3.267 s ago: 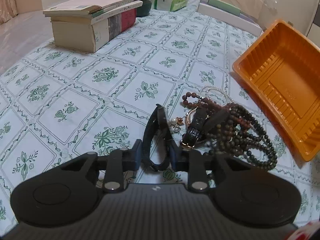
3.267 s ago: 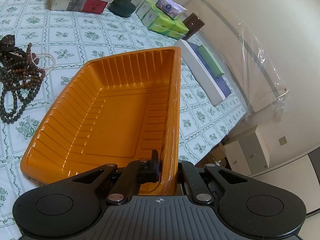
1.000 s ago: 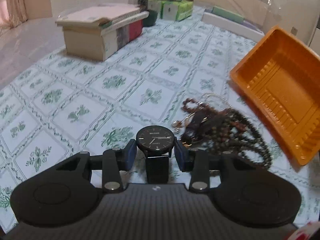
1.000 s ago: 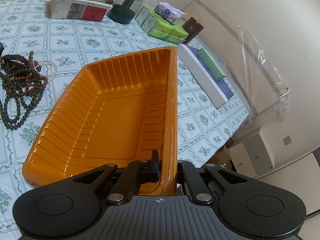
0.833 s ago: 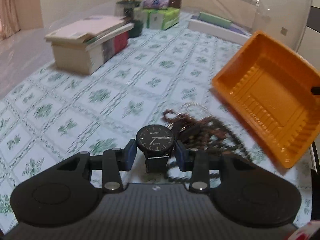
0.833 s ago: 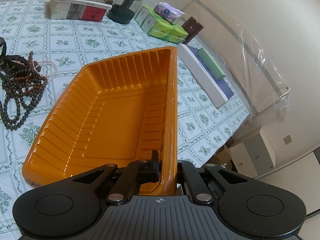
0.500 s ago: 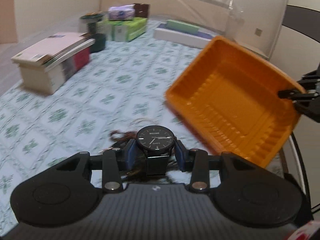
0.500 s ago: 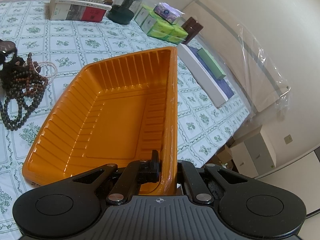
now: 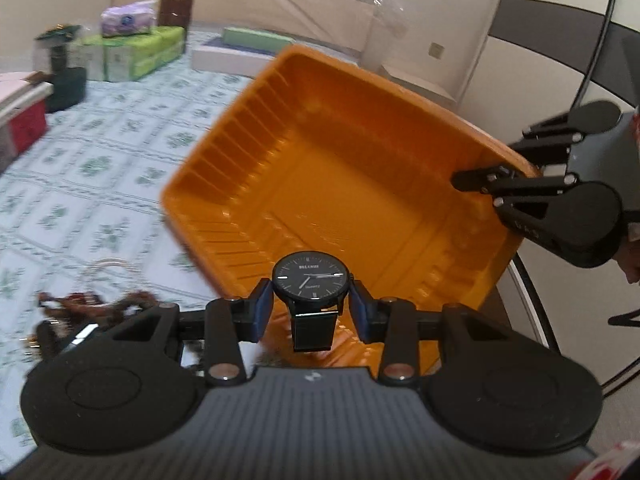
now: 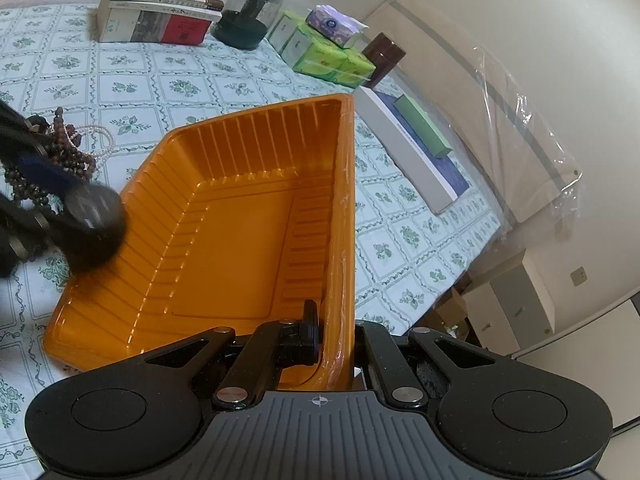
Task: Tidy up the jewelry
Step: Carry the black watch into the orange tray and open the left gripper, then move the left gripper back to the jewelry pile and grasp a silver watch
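My left gripper [image 9: 311, 308] is shut on a black wristwatch [image 9: 310, 280], pads pressing the case from both sides, strap hanging down. It hovers over the near rim of the orange plastic tray [image 9: 340, 168]. My right gripper [image 10: 334, 340] is shut on the tray's near corner wall [image 10: 340, 240] and holds the tray tilted; that gripper also shows at the right of the left wrist view [image 9: 472, 180]. A tangle of bead necklaces and bracelets [image 9: 80, 308] lies on the floral cloth left of the tray, seen too in the right wrist view [image 10: 60, 156]. The blurred left gripper [image 10: 88, 220] crosses the tray's left edge.
A stack of books [image 10: 156, 12], a dark jar [image 10: 250, 16], green tissue packs [image 10: 320, 52], a brown canister [image 10: 382, 58] and a flat white box [image 10: 408, 152] stand along the far side of the cloth. The table edge drops off beside the tray.
My left gripper has carried the watch to the right, from above the bead pile to over the tray's near rim. The right gripper and tray have stayed still.
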Tool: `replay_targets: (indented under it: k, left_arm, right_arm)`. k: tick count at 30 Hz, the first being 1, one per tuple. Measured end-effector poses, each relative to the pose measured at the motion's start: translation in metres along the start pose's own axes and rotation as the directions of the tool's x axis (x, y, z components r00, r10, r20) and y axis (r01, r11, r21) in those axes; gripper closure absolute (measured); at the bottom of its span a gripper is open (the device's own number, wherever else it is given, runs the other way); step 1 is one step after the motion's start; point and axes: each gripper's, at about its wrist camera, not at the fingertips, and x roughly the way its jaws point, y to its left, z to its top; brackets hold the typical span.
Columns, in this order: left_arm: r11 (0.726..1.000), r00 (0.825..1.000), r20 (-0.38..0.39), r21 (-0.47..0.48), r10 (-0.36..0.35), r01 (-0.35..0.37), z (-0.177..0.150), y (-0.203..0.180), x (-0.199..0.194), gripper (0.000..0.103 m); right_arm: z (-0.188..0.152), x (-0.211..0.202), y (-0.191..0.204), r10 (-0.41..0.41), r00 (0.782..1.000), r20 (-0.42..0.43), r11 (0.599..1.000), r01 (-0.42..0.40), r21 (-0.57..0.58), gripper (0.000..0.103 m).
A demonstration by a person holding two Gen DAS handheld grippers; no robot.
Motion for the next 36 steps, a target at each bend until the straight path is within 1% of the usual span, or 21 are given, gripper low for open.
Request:
replay_targets:
  k: [3,8,11,12,16,20,23,29,33,36]
  left_arm:
    - [1.000,1.000,-0.021,0.012,-0.013,0.013,-0.001,-0.008,0.015,0.066]
    - [0.999,0.999,-0.031,0.023,-0.029,0.029,-0.007,-0.017,0.025,0.066]
    - [1.000,1.000,-0.011,0.014,-0.025,0.025,-0.008,-0.015,0.019,0.065]
    - [1.000,1.000,-0.005,0.009,-0.018,0.018,-0.008,-0.013,0.015,0.062]
    - [1.000,1.000,0.019,-0.017,0.015,-0.015,-0.009,-0.001,-0.002,0.059]
    - [0.995,0.995,0.036,-0.050,0.088,-0.087,-0.017,0.017,-0.024,0.057]
    - [0.984,0.987,0.040,-0.095,0.155,-0.151,-0.028,0.036,-0.043,0.057]
    - [0.942,0.958,0.031,-0.190,0.286,-0.275,-0.050,0.079,-0.079,0.054]
    - [0.913,0.942,0.021,-0.254,0.334,-0.318,-0.063,0.101,-0.096,0.054]
    - [0.897,0.932,0.006,-0.273,0.364,-0.348,-0.074,0.110,-0.103,0.054]
  right_arm:
    - [0.001,0.000,-0.001,0.003,1.000,-0.001,1.000,-0.003,-0.001,0.100]
    - [0.000,0.003,-0.004,0.009,1.000,-0.006,1.000,-0.009,0.008,0.100]
    - [0.000,0.003,-0.004,0.012,1.000,-0.009,1.000,-0.012,0.008,0.100]
    - [0.000,0.004,-0.004,0.010,1.000,-0.012,1.000,-0.009,0.005,0.100]
    - [0.000,0.004,-0.005,0.014,1.000,-0.014,1.000,-0.014,0.006,0.100]
    - [0.000,0.005,-0.004,0.013,1.000,-0.022,1.000,-0.013,-0.002,0.100]
    - [0.000,0.006,-0.005,0.016,0.999,-0.037,1.000,-0.016,-0.012,0.100]
    - [0.000,0.013,-0.006,0.020,0.996,-0.088,0.999,-0.024,-0.038,0.099]
    - [0.000,0.015,-0.005,0.017,0.995,-0.101,0.999,-0.022,-0.042,0.099]
    - [0.001,0.015,-0.005,0.015,0.994,-0.106,0.999,-0.020,-0.045,0.099]
